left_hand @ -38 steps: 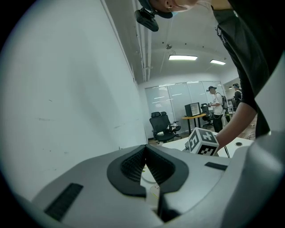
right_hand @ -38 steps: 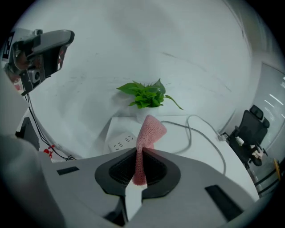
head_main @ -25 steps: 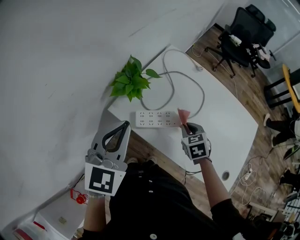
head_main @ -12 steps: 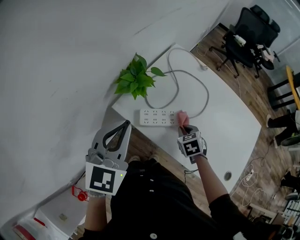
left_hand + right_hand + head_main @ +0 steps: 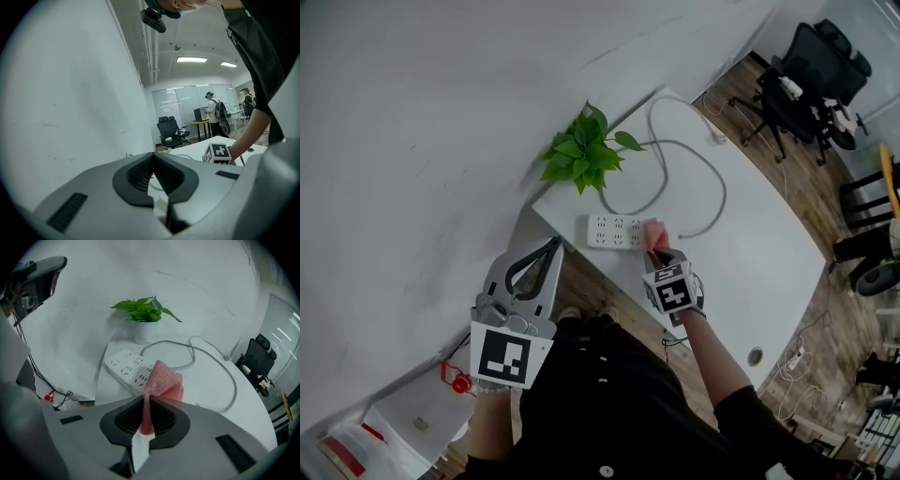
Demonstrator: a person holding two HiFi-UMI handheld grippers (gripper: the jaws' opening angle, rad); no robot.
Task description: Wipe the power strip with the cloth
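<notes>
Left gripper (image 5: 546, 258): no change over the last second. I keep it parked off the near edge of the table (image 5: 759, 234), its jaws pressed together on nothing and the ribbed black pads (image 5: 140, 173) meeting at the tips. The white power strip (image 5: 614, 231) lies flat near the table's left corner. It is a hard, glossy plastic bar with rounded ends and rows of small slot sockets, just in front of the potted plant (image 5: 586, 155) with its soft green leaves. The real change is at the right gripper (image 5: 659, 255). A second ago it held the cloth (image 5: 654, 234) just off the strip's right end, and now the cloth overlaps that end. I read this as the wipe starting, with nearly the whole length of the strip left to cover toward the left. I can't confirm that the fabric is actually pressing on the plastic. The right jaws are clamped on the cloth's lower edge. The cloth is pink, with a loose open knit, floppy and bunched into folds above the pads. A smooth grey round cable (image 5: 703, 173) loops away from the strip across the matte white tabletop, to the right of the cloth.
</notes>
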